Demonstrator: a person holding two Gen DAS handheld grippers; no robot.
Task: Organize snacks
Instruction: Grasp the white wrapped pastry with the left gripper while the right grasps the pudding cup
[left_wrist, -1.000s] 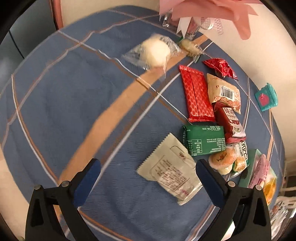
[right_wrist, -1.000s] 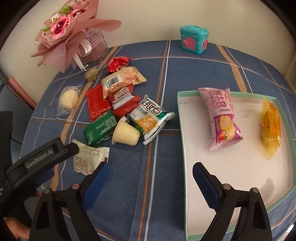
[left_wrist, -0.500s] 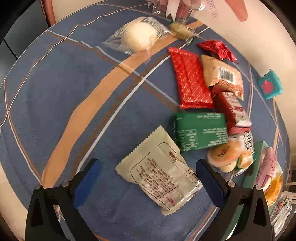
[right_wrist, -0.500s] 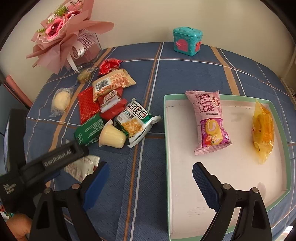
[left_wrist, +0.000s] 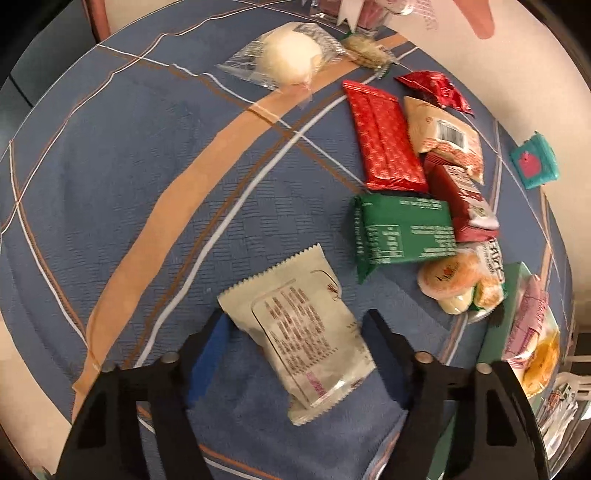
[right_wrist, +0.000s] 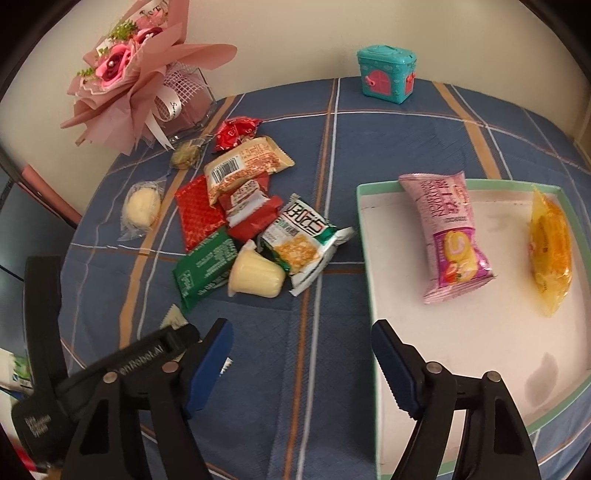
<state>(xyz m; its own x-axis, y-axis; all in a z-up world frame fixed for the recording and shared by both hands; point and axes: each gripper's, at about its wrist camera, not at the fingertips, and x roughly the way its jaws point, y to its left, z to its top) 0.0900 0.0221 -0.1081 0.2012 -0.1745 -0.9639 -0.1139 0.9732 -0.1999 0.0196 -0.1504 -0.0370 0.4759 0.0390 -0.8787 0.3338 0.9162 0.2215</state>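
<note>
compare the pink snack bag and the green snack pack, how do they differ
The pink snack bag lies inside the white tray; the green snack pack lies on the blue cloth, at the edge of the snack pile. The pink snack bag looks puffy and pillow-shaped; the green snack pack is flatter and blockier. Both are sealed and untouched by either gripper.

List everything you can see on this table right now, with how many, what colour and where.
cream packet: 1, between left tongs' tips
green packet: 1, pile's near edge
pudding cup: 1, yellow, beside green packet
green-white packet: 1, pile's right
red packets: 3, mid-pile
beige packet: 1, atop the reds
round bun: 1, white, clear wrap, pile's left
small cookie: 1, by bouquet
tray: 1, white, green rim, right
pink packet: 1, in tray
orange packet: 1, in tray
bouquet: 1, pink, back left
toy box: 1, teal, back
tablecloth: blue plaid
left tongs: closing around cream packet
right tongs: open, empty
</note>
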